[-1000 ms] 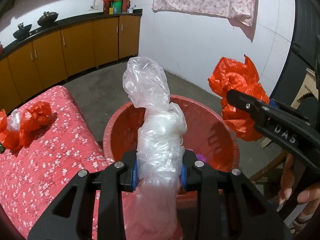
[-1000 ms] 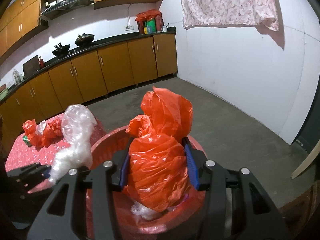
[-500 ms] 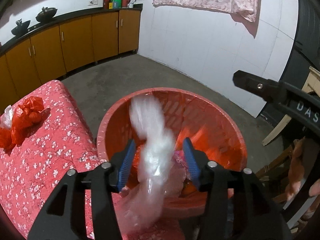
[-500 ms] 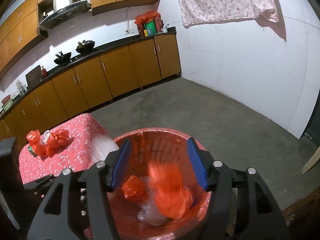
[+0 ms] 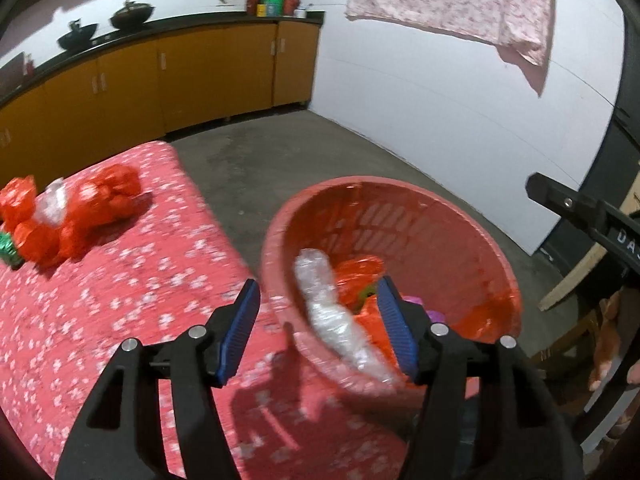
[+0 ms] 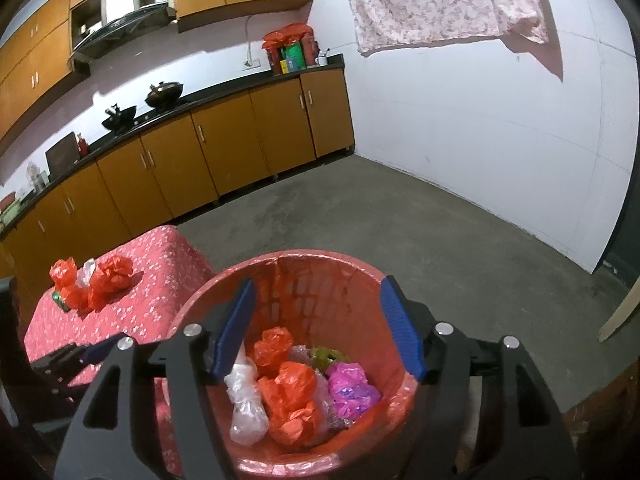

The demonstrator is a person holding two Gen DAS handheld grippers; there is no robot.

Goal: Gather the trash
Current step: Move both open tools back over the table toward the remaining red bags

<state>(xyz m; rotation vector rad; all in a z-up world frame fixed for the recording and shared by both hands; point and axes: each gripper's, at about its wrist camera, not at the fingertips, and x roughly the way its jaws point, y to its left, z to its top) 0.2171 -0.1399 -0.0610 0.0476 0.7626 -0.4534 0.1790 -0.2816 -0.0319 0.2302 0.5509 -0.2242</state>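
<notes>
A red plastic basket [image 5: 460, 232] [image 6: 320, 268] stands beside the red flowered table [image 5: 100, 300] [image 6: 160, 280]. In it lie a clear plastic bag [image 5: 332, 316] [image 6: 246, 400], orange bags [image 6: 288, 396], a pink bag [image 6: 350, 386] and a green scrap [image 6: 328, 354]. My left gripper [image 5: 318, 326] is open and empty over the basket's near rim. My right gripper [image 6: 316, 326] is open and empty above the basket; it also shows at the right of the left wrist view [image 5: 580, 212]. More orange and clear bags [image 5: 72, 212] [image 6: 92, 280] lie on the table's far left.
Orange kitchen cabinets [image 6: 224, 152] with pots run along the back wall. A flowered cloth [image 6: 440, 0] hangs on the white wall. Grey concrete floor [image 6: 440, 232] lies beyond the basket. A wooden board [image 6: 620, 312] leans at the right.
Both grippers have opened. The clear bag and the orange bag have dropped into the basket. The left gripper has swung a little left, toward the table.
</notes>
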